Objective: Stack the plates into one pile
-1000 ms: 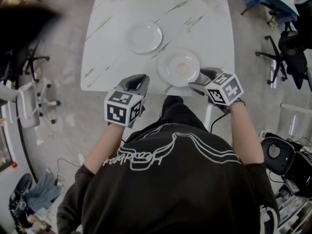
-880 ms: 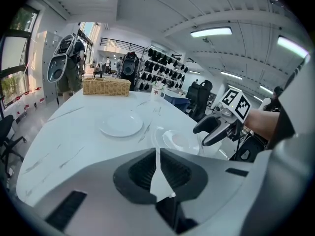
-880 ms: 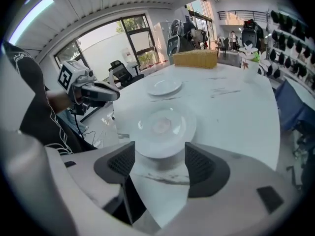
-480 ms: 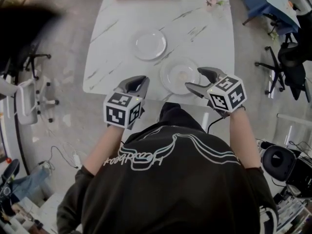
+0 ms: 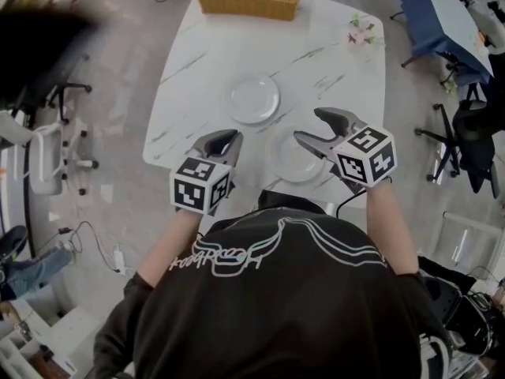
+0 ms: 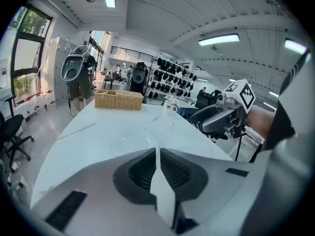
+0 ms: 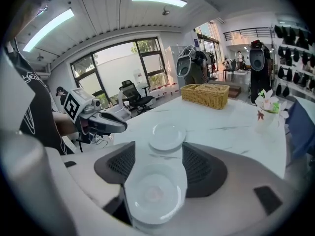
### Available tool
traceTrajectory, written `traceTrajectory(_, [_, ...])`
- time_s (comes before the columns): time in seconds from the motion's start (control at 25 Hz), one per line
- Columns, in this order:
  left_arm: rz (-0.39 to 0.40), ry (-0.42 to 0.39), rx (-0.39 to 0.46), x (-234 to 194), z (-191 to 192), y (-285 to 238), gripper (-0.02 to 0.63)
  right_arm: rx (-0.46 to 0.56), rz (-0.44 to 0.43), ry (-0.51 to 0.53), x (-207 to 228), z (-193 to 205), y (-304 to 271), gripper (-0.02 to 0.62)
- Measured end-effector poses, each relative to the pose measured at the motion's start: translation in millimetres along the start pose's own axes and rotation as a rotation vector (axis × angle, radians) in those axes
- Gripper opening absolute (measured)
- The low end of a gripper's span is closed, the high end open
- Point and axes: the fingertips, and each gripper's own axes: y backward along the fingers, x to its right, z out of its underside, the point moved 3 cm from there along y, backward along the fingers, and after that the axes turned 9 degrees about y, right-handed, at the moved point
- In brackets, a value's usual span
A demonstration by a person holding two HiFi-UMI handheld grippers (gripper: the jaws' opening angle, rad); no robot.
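The right tongs [image 5: 309, 125] gape wide, empty, over the rim of the near white plate [image 5: 293, 158], which lies at the front edge of the marble tabletop [image 5: 331, 61]. The left tongs [image 5: 221, 142] are pinched closed, holding nothing. The second plate [image 5: 255, 98] sits apart, mid-table, with open marble around it.

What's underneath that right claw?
A white plate on the marble table, visible between the open right claw's jaws. From overhead the claw covers part of the plate's rim.

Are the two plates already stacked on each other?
No, the far plate and the near plate lie apart on the marble table, side by side.
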Motion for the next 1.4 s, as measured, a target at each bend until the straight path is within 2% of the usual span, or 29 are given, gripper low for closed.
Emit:
traceTrajectory(0.28, [-0.055,0.014,0.004,-22,-25,-13,0.044,0.002,-0.029,0.011,30,-26,-20,0.313])
traceTrajectory(0.52, [-0.115,-0.002,-0.03,-47,-32,-34,0.044,-0.036,-0.063,-0.004,46,-25,-52,0.313])
traceTrajectory(0.68, [-0.144,-0.017,-0.068,-64,-28,-53,0.044,-0.078,-0.085,-0.026,58,-15,-75,0.313])
traceTrajectory(0.88, [-0.181,-0.077,-0.135,-82,-21,-75,0.044,-0.115,-0.106,-0.056,66,-3,-100,0.313])
traceTrajectory(1.2, [-0.199,-0.072,-0.195,-101,-8,-90,0.044,-0.143,-0.126,-0.093,68,6,-124,0.313])
traceTrajectory(1.4, [-0.201,-0.058,-0.197,-105,-7,-92,0.044,-0.148,-0.131,-0.121,69,9,-132,0.313])
